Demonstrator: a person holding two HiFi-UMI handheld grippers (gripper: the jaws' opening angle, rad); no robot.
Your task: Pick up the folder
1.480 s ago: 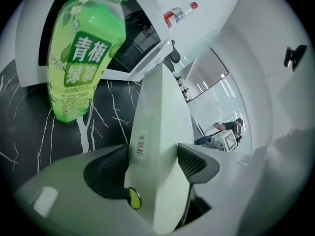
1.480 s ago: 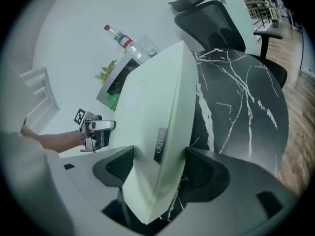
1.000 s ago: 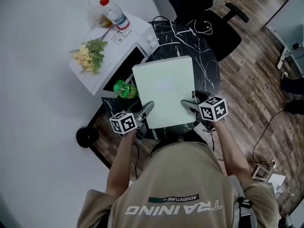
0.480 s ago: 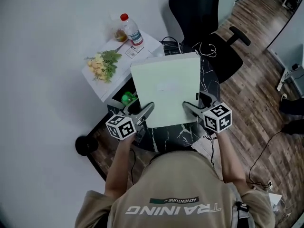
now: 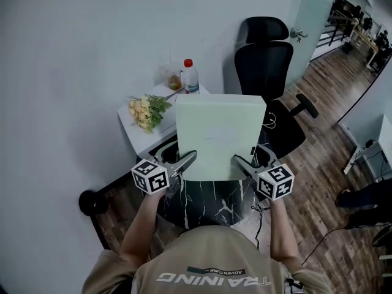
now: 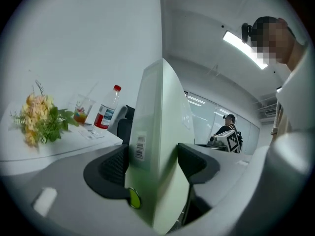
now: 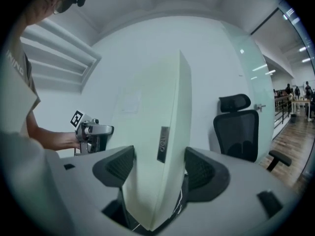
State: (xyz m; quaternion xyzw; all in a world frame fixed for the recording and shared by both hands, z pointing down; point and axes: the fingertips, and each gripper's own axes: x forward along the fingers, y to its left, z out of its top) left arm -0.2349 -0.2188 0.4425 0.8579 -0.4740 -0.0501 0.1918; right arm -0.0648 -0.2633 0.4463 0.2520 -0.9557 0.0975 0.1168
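In the head view, the pale green folder [image 5: 219, 132] is up in the air between the two grippers, held by its near corners and tipped so that its face looks back at the camera. A second ago it lay flat on the black marbled tabletop [image 5: 208, 206], and half a second ago it was only starting to rise. It now hangs over the tabletop and covers part of the white side table [image 5: 136, 131], where the flowers [image 5: 145, 109] and a red-capped bottle [image 5: 190, 77] stand. The left tongs [image 5: 188, 158] bite the near left corner and the right tongs [image 5: 239, 160] the near right one, with a black office chair [image 5: 264, 59] behind. In the left gripper view the folder stands nearly upright between the ribbed pads. The tongs are closed only as far as its thickness allows, and both pads press against it beside a small barcode label. The right gripper view shows the same grip: the folder is sandwiched edge-on between the two pads, and a little dark marble shows under its lower edge, so it appears clear of the tabletop. Judging by this, the pick-up is essentially accomplished. What remains is to keep both grips even so that the broad sheet does not twist or slip out.
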